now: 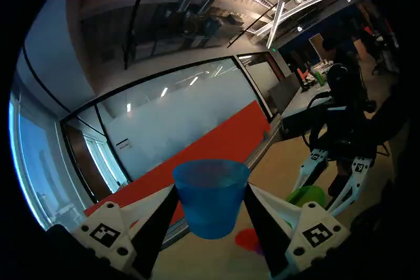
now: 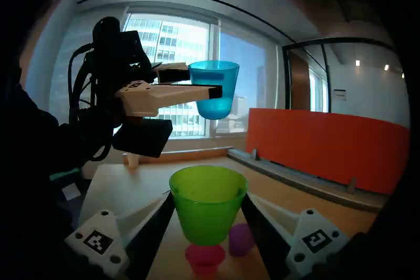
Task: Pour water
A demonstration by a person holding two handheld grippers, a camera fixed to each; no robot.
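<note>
The worktop (image 2: 118, 190) was pale and plain, and it ran toward a big window (image 2: 173, 43) with tall city buildings behind the glass. On the right side of the room, in the right gripper view, stood a long orange panel (image 2: 325, 143). Above the panel there was a frosted glass wall (image 1: 184, 106), and long strip lights (image 1: 275, 22) hung under the dark ceiling.

The left tool (image 1: 211, 189) was clamped on a blue cup (image 1: 210, 198), with one finger pressing on each side of it. In the right gripper view this cup was held upright, high in the air in front of the window and well above the worktop. I could not tell if there was water inside. The person's dark sleeve (image 2: 31, 143) and some black cables were behind this tool.

The right tool (image 2: 208, 197) was closed around a green cup (image 2: 208, 211), lower down and just over the worktop, with its open mouth upward. The blue cup was higher than the green cup and farther away, well apart from it.

Just below the green cup lay a pink thing (image 2: 205, 256) and beside it a purple thing (image 2: 241, 239). Both were partly hidden by the cup and the fingers, so I could not tell their shape. A small pale cup (image 2: 132, 160) stood at the far edge of the worktop, near the window.
</note>
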